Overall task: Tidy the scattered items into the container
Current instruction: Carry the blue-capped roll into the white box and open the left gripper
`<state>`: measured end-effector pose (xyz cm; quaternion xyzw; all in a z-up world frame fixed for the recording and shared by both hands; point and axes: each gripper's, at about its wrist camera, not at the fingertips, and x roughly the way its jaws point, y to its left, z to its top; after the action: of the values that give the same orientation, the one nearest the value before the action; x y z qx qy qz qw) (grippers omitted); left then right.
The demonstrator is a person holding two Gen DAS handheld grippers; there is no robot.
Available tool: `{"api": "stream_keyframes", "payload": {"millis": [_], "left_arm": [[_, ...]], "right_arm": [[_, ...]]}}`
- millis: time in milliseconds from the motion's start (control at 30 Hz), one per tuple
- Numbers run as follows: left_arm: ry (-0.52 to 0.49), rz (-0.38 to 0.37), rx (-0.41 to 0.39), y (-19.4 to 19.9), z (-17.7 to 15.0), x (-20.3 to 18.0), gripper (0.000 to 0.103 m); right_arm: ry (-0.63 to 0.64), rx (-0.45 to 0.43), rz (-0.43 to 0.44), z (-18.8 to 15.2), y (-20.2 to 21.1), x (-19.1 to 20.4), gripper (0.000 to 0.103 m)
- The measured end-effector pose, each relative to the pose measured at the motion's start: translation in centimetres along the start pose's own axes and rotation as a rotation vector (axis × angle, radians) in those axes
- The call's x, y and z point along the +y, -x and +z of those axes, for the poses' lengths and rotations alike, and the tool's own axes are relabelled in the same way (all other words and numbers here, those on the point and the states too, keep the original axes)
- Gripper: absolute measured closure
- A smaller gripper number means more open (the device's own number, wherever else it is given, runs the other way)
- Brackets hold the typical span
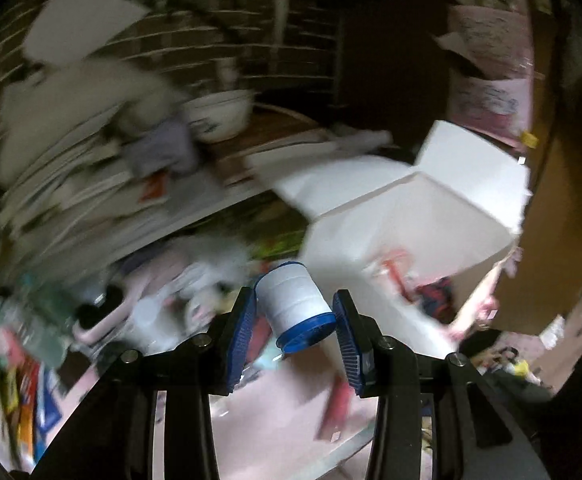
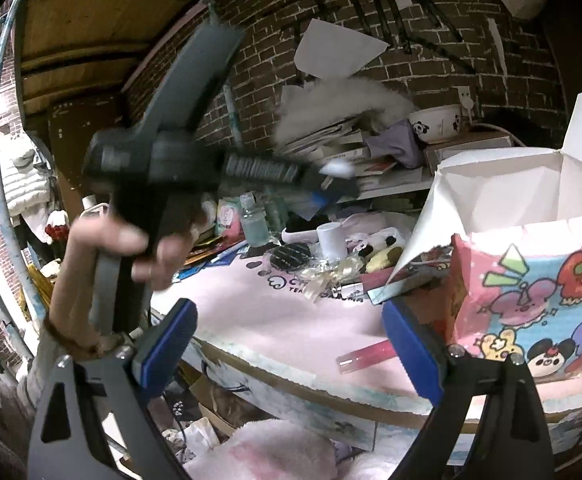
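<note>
Between the blue pads of our left gripper (image 1: 295, 320) sits a spool (image 1: 295, 305) of white tape with blue rims. We see the left pad against its near-left side; the right pad stands just off the blue rim, so we cannot confirm a firm two-sided pinch. We note the spool as carried, grip uncertain. Its long axis runs tilted, far end up and left, near blue rim down and right, roughly across the finger line.

Ahead and to the right of this gripper lies the white box (image 1: 419, 216), flaps up, mouth facing us. That is the relation we judge the coming move to turn on: spool to travel forward-right and over the near wall. The view is motion-blurred, so clearance above the wall is not readable.

Our right gripper (image 2: 291, 344) hangs with jaws spread wide, nothing between them, over the pink table mat (image 2: 291, 320). The box (image 2: 503, 196) and a cartoon-printed bag (image 2: 531, 300) stand to its right. A pink tube (image 2: 365, 354) lies just beside its right finger.

We judge the left gripper nearer to delivery; the right is free for the tube.
</note>
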<state>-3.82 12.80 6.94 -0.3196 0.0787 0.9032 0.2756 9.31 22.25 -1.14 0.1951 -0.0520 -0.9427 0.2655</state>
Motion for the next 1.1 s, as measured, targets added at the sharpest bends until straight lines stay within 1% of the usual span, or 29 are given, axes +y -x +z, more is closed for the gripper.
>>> {"api": "stream_keyframes", "payload": {"millis": [133, 267, 300, 400, 467, 567, 767, 1100], "left_arm": [[-0.064, -0.095, 0.074, -2.4, 2.3, -2.7, 0.068], [-0.12, -0.153, 0.149, -4.5, 3.7, -5.4, 0.068], [-0.126, -0.157, 0.168, -5.0, 3.9, -5.8, 0.068], [-0.13, -0.175, 0.263, -7.3, 4.5, -6.9, 0.068], [-0.122, -0.161, 0.32, -8.6, 4.5, -7.1, 0.068], [-0.124, -0.139, 0.369, -9.9, 4.3, -7.4, 0.068], [-0.152, -0.102, 0.393, -10.6, 4.2, -8.2, 0.068], [-0.137, -0.095, 0.422, -11.0, 4.4, -8.6, 0.067]], "right_arm": [[0.003, 0.013, 0.005, -0.6, 0.1, 0.0, 0.01], [0.0, 0.03, 0.002, -1.2, 0.2, -0.1, 0.01], [-0.002, 0.034, 0.0, -1.3, 0.2, -0.1, 0.01], [-0.008, 0.043, -0.004, -1.5, 0.3, -0.3, 0.01], [-0.008, 0.045, -0.007, -1.5, 0.4, -0.3, 0.01], [-0.004, 0.045, -0.011, -1.5, 0.5, -0.3, 0.01], [-0.01, 0.054, -0.016, -1.8, 0.2, -0.3, 0.01], [-0.018, 0.06, -0.015, -2.1, 0.0, -0.2, 0.01]]}}
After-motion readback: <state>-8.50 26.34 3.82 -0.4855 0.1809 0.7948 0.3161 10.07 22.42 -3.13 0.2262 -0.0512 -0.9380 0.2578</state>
